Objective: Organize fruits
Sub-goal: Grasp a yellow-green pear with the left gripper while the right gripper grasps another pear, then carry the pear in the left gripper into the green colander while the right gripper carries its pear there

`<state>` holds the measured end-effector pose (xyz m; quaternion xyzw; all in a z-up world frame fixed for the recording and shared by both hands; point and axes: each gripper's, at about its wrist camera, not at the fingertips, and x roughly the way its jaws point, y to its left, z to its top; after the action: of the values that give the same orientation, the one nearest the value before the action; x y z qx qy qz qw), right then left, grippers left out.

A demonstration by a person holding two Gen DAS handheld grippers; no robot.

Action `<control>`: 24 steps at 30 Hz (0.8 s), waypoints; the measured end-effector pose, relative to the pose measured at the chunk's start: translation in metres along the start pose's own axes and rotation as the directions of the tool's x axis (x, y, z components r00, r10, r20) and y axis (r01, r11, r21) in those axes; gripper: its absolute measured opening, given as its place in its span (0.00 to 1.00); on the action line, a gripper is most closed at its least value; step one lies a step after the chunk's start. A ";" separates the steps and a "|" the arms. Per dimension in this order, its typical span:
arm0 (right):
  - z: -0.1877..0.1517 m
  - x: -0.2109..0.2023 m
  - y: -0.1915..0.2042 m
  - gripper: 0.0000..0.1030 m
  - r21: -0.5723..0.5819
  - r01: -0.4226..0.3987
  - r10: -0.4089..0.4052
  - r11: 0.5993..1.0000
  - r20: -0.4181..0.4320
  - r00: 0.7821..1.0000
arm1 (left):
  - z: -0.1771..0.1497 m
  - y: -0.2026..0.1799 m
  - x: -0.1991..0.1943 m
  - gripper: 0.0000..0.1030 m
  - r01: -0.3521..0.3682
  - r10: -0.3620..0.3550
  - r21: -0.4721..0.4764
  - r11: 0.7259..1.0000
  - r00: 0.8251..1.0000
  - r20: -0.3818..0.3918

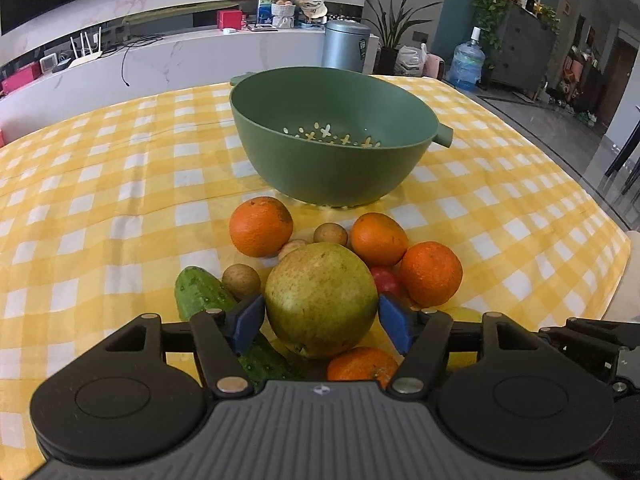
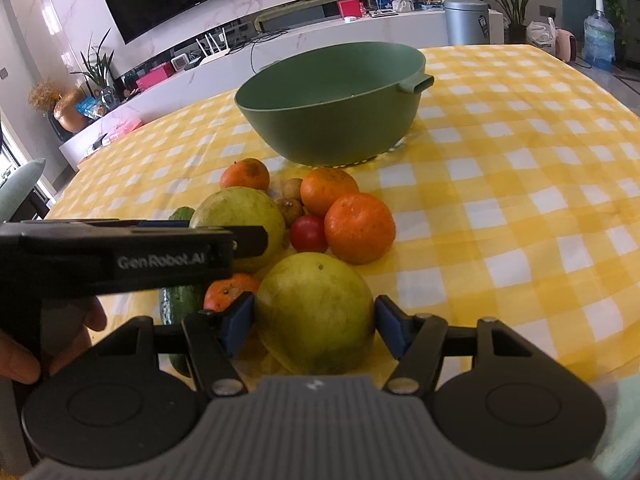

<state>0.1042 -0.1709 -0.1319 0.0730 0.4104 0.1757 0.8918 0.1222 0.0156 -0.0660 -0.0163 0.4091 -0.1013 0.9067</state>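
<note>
A pile of fruit lies on the yellow checked cloth in front of an empty green colander bowl (image 1: 320,168) (image 2: 332,128). My left gripper (image 1: 320,320) (image 2: 224,234) stands open around a big green pear-like fruit (image 1: 320,300) (image 2: 240,212), with its blue pads close beside the fruit's sides. My right gripper (image 2: 314,320) is open around a second yellow-green fruit (image 2: 316,312), and its pads sit right at that fruit's flanks; I cannot tell whether they touch. Both fruits rest in the pile. Several oranges (image 1: 260,226) (image 2: 358,228), a cucumber (image 1: 204,292), a red tomato (image 2: 308,234) and small brown longans (image 1: 330,234) lie around them.
A person's hand (image 2: 24,360) holds the left tool at the lower left of the right wrist view. The table edge (image 1: 600,208) runs along the right, with floor beyond. A white counter with clutter and a grey bin (image 1: 346,44) stand behind the table.
</note>
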 end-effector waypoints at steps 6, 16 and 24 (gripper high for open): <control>0.001 -0.003 -0.003 0.60 0.017 0.025 -0.025 1.000 0.013 1.000 | -0.002 0.004 -0.001 0.69 0.025 -0.025 -0.022 0.999 0.999 0.022; 0.000 -0.020 -0.008 0.60 0.058 0.027 -0.030 0.998 0.049 0.998 | 0.005 0.006 -0.023 0.67 0.036 -0.030 -0.065 0.997 0.996 0.083; 0.014 -0.037 -0.011 0.60 0.050 0.031 -0.035 0.998 0.090 0.995 | 0.019 0.010 -0.044 0.67 0.076 -0.060 -0.126 0.989 0.990 0.130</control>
<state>0.0953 -0.1951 -0.1000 0.0956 0.3749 0.1474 0.9103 0.1097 0.0329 -0.0226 -0.0957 0.3559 -0.1039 0.9238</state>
